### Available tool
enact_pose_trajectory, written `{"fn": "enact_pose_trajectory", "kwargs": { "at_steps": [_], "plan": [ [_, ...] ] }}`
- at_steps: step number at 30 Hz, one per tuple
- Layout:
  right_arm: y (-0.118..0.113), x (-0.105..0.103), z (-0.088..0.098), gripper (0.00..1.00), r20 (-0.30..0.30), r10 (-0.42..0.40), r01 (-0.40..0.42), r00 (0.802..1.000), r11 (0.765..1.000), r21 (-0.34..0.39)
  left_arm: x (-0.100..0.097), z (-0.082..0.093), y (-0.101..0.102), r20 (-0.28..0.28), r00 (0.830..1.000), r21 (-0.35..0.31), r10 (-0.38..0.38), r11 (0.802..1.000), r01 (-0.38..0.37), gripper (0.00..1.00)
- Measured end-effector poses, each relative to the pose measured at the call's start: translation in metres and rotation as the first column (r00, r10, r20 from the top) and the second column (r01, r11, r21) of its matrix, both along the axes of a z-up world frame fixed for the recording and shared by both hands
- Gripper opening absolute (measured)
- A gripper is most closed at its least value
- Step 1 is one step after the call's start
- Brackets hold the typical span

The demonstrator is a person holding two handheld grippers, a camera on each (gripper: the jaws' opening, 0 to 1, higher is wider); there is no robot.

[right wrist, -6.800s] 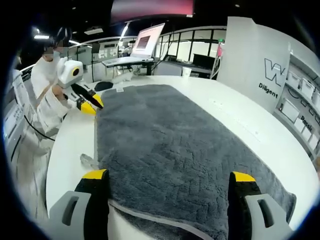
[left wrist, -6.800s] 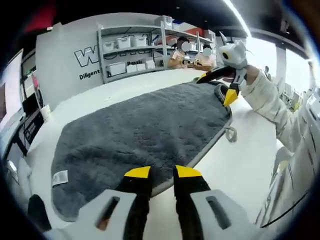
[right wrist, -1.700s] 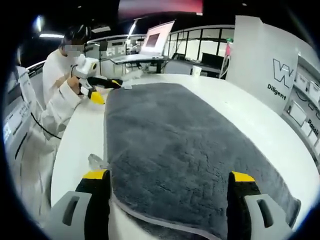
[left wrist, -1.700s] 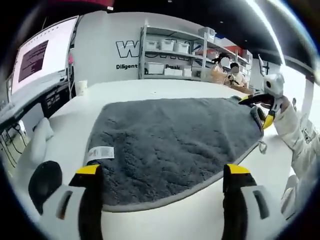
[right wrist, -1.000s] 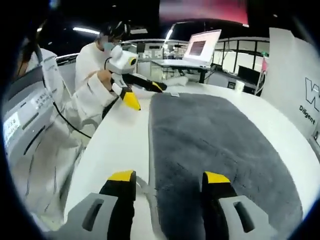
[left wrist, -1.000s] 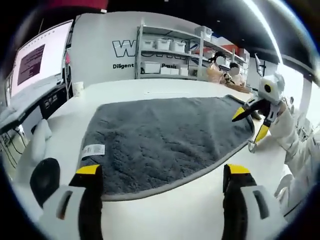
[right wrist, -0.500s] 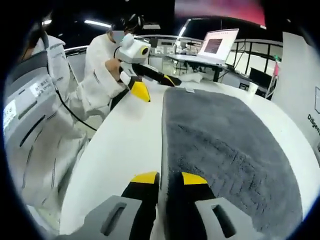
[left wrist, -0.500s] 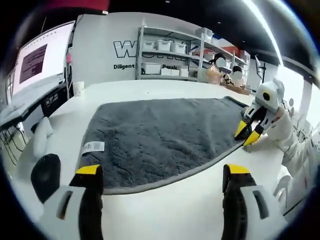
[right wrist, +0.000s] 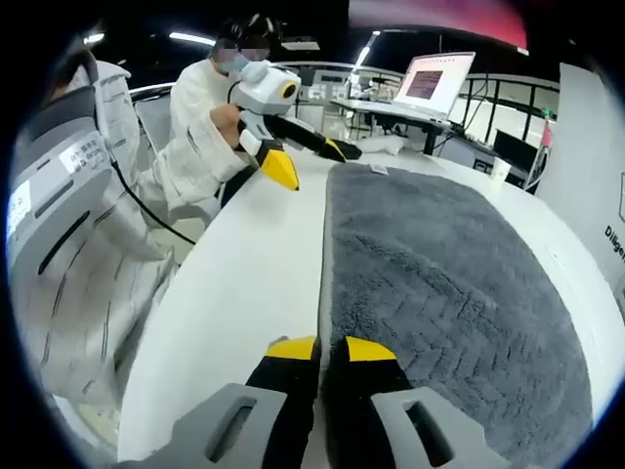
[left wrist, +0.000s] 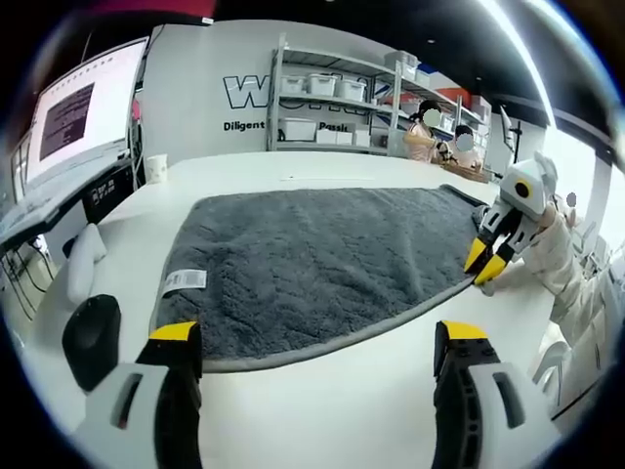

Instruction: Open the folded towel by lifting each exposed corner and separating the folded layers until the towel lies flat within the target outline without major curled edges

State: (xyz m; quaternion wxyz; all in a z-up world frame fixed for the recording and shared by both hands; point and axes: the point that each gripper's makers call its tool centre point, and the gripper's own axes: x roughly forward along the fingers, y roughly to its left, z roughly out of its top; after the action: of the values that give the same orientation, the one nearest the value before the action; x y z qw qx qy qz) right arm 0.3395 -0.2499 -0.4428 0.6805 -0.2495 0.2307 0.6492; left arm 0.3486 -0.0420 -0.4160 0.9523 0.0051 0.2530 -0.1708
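- Grey towel (left wrist: 322,259) spread flat on the white table (left wrist: 322,410), pale-edged hem toward the near side, white label (left wrist: 186,280) at one corner
- In the right gripper view, same towel (right wrist: 459,283) stretching away along the table (right wrist: 234,293)
- Right gripper (right wrist: 319,349) at the towel's near edge, yellow-tipped jaws pinched almost together, seemingly on the hem; actual grasp too hidden to tell
- Seen from the left gripper view, right gripper (left wrist: 485,264) down at the far corner of the hem, jaws close together
- Left gripper (left wrist: 311,332) jaws spread wide, holding nothing, just short of the hem
- Across the table, left gripper (right wrist: 293,161) raised in a white-sleeved hand
- Beyond: black mouse (left wrist: 91,337), paper cup (left wrist: 154,169), shelving with bins (left wrist: 322,98), screen (right wrist: 435,80)
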Motion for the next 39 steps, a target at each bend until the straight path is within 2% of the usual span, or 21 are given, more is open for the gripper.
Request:
{"fn": "enact_pose_trajectory", "kwargs": {
  "at_steps": [6,13,15,19,20,22,25,27,34,36,39],
  "plan": [
    [0.000,-0.003,0.000,0.02,-0.036,-0.003,0.003,0.999,1.000,0.009,-0.002,0.001,0.000,-0.001,1.000,0.005,0.003,1.000,-0.003,0.98],
    [0.000,-0.003,0.001,0.04,-0.036,0.018,-0.017,0.999,1.000,0.019,-0.005,0.002,0.001,0.001,1.000,0.007,0.006,1.000,-0.006,0.98],
    [-0.002,-0.003,0.002,0.07,-0.033,0.027,-0.026,0.999,0.999,0.023,-0.006,0.002,0.002,0.003,1.000,0.005,0.011,1.000,-0.011,0.98],
    [-0.005,0.003,0.014,0.14,-0.046,0.009,-0.005,0.999,0.997,0.082,-0.009,0.002,0.005,0.006,1.000,0.002,0.017,1.000,-0.017,0.98],
    [-0.005,0.007,0.020,0.16,-0.063,-0.017,0.024,0.998,0.993,0.116,-0.010,0.003,0.005,0.008,1.000,0.001,0.017,1.000,-0.017,0.98],
    [-0.012,0.013,0.025,0.23,-0.068,-0.037,0.045,0.997,0.991,0.130,-0.012,0.004,0.005,0.013,1.000,-0.001,0.018,1.000,-0.018,0.99],
    [-0.019,0.027,0.025,0.46,-0.087,-0.127,0.137,0.988,0.982,0.128,-0.014,0.005,0.006,0.017,1.000,0.003,0.020,1.000,-0.020,0.99],
    [-0.022,0.030,0.023,0.58,-0.094,-0.141,0.152,0.986,0.981,0.123,-0.015,0.005,0.007,0.016,1.000,0.001,0.024,1.000,-0.024,0.99],
    [-0.033,0.045,0.017,0.86,-0.125,-0.223,0.237,0.967,0.966,0.105,-0.021,0.005,0.010,0.019,0.999,0.022,0.036,0.999,-0.036,0.99],
    [-0.036,0.049,0.018,0.90,-0.135,-0.260,0.275,0.956,0.955,0.114,-0.022,0.006,0.008,0.023,0.999,0.008,0.033,0.999,-0.034,0.99],
    [-0.040,0.050,0.024,0.97,-0.135,-0.275,0.293,0.952,0.945,0.146,-0.023,0.006,0.005,0.023,0.999,0.005,0.028,1.000,-0.028,0.99]
  ]
}}
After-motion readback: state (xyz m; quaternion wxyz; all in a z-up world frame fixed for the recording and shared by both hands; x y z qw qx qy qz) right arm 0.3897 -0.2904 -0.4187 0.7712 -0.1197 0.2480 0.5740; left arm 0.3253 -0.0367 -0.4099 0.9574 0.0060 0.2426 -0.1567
